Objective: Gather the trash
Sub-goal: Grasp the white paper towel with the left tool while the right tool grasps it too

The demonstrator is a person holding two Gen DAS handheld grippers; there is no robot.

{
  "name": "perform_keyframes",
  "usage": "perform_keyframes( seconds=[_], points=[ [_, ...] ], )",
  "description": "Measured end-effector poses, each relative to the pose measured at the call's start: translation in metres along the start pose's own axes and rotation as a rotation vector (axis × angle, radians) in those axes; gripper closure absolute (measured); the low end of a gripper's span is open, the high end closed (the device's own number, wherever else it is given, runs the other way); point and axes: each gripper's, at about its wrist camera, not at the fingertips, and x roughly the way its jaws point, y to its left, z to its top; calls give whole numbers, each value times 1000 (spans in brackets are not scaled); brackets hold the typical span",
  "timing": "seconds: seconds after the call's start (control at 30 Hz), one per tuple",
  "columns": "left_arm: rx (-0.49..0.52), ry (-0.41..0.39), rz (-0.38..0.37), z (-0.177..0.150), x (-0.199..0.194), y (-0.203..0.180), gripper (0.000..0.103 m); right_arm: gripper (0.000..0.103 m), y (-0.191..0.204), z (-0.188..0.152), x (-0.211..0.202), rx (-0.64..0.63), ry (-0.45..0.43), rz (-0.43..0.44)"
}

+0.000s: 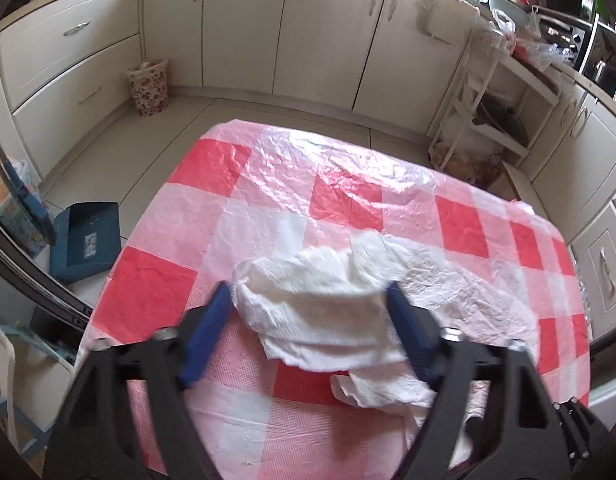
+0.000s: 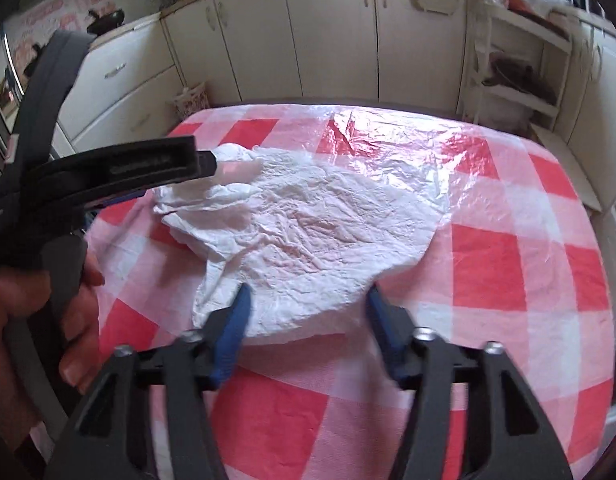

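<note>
1 table (image 1: 156, 304), covered by a red-and-white checked sheet. 1 crumpled white tissue (image 2: 308, 224), laid near the middle of it. Left gripper (image 1: 310, 292): jaws spread, the tissue's bunched end framed between its blue fingers (image 1: 212, 332); contact cannot be told. Right gripper (image 2: 306, 300): jaws spread, the tissue's near edge set between them, no pinch seen. 1 hand (image 2: 80, 300) seen at left.

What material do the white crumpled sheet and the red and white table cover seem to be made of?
White crumpled sheet: probably tissue or paper towel; matte, with soft fine wrinkles and a ragged edge.
Table cover: likely thin plastic film; it is glossy, shows sharp creases and bright glare near the far edge.
</note>
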Motion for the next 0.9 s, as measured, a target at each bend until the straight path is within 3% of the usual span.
perform_keyframes(
  seconds=[0.03, 0.1, 0.17, 0.33, 0.57, 0.6, 0.63, 0.67, 0.7, 0.73, 0.8, 0.9],
  points=[
    [10, -12, 5, -1, -2, 1, 60, 81, -2, 0, -1, -8, 8, -8],
    [12, 10, -30, -3, -3, 5, 81, 94, -11, -1, -4, 4, 36, 22],
    [20, 12, -42, -7, -8, 9, 89, 98, -14, -4, -5, 7, 51, 40],
    [31, 27, -69, -25, -41, 22, 92, 98, -7, -17, -16, -98, 130, 74],
    [25, 37, -122, -78, -110, 51, 92, 98, -7, -65, -58, -299, 320, 211],
    [23, 40, -129, -87, -116, 54, 92, 95, -9, -71, -65, -306, 327, 216],
    [20, 45, -139, -99, -125, 58, 92, 71, -12, -74, -72, -299, 319, 217],
    [19, 48, -144, -110, -132, 61, 92, 56, -15, -76, -82, -271, 286, 224],
    [12, 53, -152, -123, -141, 64, 92, 31, -18, -75, -90, -242, 236, 234],
    [4, 60, -161, -132, -146, 67, 92, 18, -20, -72, -97, -219, 195, 246],
    [-15, 71, -174, -152, -157, 73, 92, 11, -17, -71, -109, -161, 114, 256],
    [-20, 70, -182, -174, -169, 80, 92, 8, 0, -76, -103, -126, 94, 263]
  ],
)
